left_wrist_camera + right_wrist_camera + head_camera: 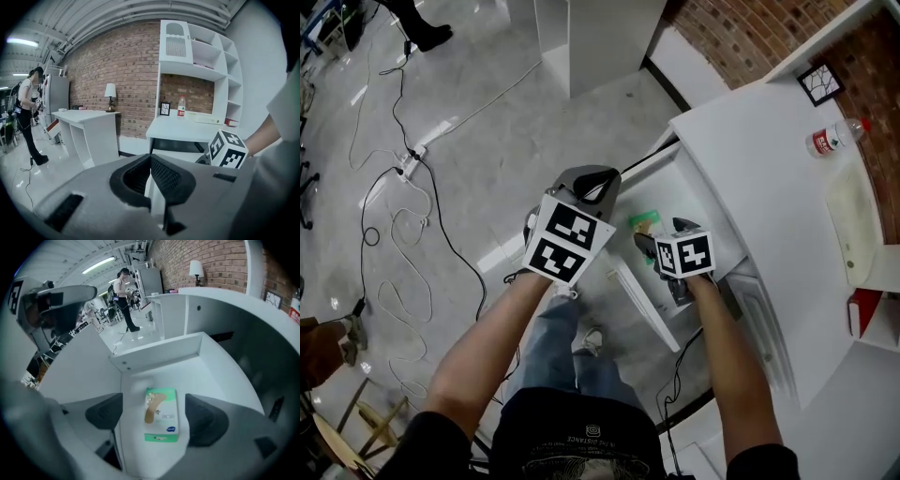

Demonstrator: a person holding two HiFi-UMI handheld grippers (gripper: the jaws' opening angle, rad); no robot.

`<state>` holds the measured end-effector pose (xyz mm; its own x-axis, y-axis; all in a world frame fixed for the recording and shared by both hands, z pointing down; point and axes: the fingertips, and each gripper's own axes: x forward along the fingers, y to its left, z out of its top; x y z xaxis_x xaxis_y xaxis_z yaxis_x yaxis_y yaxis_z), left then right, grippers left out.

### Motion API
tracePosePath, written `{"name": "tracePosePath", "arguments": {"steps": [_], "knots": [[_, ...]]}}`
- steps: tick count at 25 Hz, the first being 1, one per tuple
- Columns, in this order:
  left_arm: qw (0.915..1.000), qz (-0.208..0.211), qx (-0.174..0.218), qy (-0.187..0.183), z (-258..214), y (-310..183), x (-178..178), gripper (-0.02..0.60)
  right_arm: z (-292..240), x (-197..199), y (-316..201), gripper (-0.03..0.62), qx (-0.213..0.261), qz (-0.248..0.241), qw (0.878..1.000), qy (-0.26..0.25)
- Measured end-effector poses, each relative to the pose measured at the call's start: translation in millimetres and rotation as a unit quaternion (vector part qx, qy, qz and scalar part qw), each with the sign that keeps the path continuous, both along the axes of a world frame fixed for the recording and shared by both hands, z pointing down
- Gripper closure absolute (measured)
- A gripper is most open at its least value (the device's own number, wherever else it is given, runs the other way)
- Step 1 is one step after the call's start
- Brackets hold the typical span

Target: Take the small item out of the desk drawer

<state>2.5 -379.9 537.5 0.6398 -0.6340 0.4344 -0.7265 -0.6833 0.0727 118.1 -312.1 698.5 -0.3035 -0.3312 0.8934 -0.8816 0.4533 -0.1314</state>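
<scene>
The right gripper [154, 416] has its two dark pads [105, 411] spread wide, clamped on nothing. Between them, touching neither, lies the small green-and-white box [161, 413] with a plaster pictured on its lid. It sits flat on the white floor of the open drawer [211, 376], close to the drawer's left wall, and its narrow width runs across the jaws. That's the side I'd want them to close on.

From where I stand, the step is to come down and pinch. The box sits a little nearer the right pad, so I'd nudge the gripper rightward until the gaps match. That should also keep the left pad from catching the drawer wall, which looks close. Then I'd lower the gripper until the pads bracket the box's long sides, and close gently, since thin card like that probably dents. Lifting straight up should clear the drawer's front.

Further left, outside the drawer, the left gripper [151, 176] is pinched together with nothing between its ribbed pads. It is held off to the side, away from the desk [769, 159].
</scene>
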Motion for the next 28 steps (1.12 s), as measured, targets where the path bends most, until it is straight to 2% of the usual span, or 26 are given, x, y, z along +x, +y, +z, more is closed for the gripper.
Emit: {"name": "tracePosePath", "arguments": {"steps": [6, 14, 22, 28], "knots": [[1.0000, 0.000, -0.004, -0.009, 8, -16, -10, 0.578, 36, 0, -5, 0.178, -0.037, 0.009, 0.999, 0.013], [0.9998, 0.005, -0.015, -0.015, 20, -24, -15, 0.578, 74, 3, 2, 0.174, -0.075, 0.016, 0.995, 0.062], [0.9995, 0.012, -0.024, -0.019, 26, -27, -16, 0.578, 78, 7, -1, 0.237, -0.079, 0.024, 0.992, 0.090], [0.9992, 0.015, -0.030, -0.020, 27, -24, -13, 0.578, 74, 9, 0, 0.244, -0.072, 0.009, 0.993, 0.091]]}}
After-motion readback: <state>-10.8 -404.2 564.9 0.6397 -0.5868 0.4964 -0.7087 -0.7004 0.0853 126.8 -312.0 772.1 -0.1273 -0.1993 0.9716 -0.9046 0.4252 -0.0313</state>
